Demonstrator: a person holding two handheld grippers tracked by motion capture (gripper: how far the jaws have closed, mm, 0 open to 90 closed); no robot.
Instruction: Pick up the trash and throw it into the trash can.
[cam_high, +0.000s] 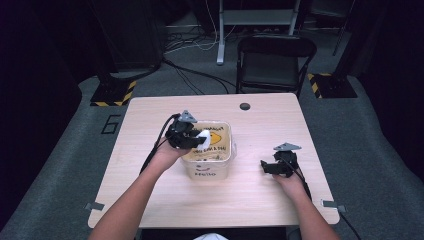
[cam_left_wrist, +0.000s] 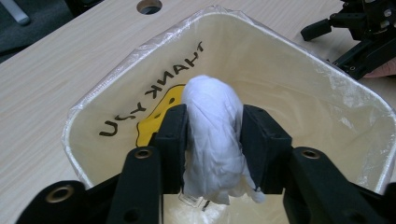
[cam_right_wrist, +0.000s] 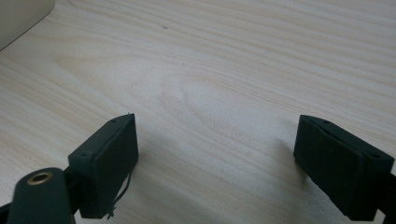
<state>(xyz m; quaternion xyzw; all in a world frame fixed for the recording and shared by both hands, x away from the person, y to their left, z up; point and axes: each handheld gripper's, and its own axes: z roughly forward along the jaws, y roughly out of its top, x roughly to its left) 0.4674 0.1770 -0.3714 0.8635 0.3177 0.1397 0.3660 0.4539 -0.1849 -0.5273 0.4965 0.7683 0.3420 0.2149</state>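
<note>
1. A dark room with grey carpet holds a pale wooden table (cam_high: 150, 195); a black folding chair (cam_high: 274, 62) stands beyond its far edge, and yellow-and-black striped stand bases sit on the floor off both far corners.
2. A cream square bin (cam_high: 209, 167) lined with clear plastic stands near the middle of the table, a little toward the left edge.
3. In the high view the left gripper (cam_high: 192, 138) is held over the bin's left rim, with a white bundle at its tip. The forearm comes up from the near edge and angles inward, the wrist bent toward the bin.
4. The left gripper view adds detail: a crumpled white wad (cam_left_wrist: 212, 140), paper or thin plastic, sits between the two black jaws above the bin's open mouth. The jaws stand narrow and flank the wad closely on both sides; both pads look to be touching it.
5. That view also shows black lettering and a yellow figure printed on the bin's inner wall.
6. The right gripper (cam_high: 267, 167) rests low near the right edge of the table, well apart from the bin, the forearm reaching straight in from the near edge.
7. The right gripper view shows its jaws spread wide over bare wood, with nothing between them.
</note>
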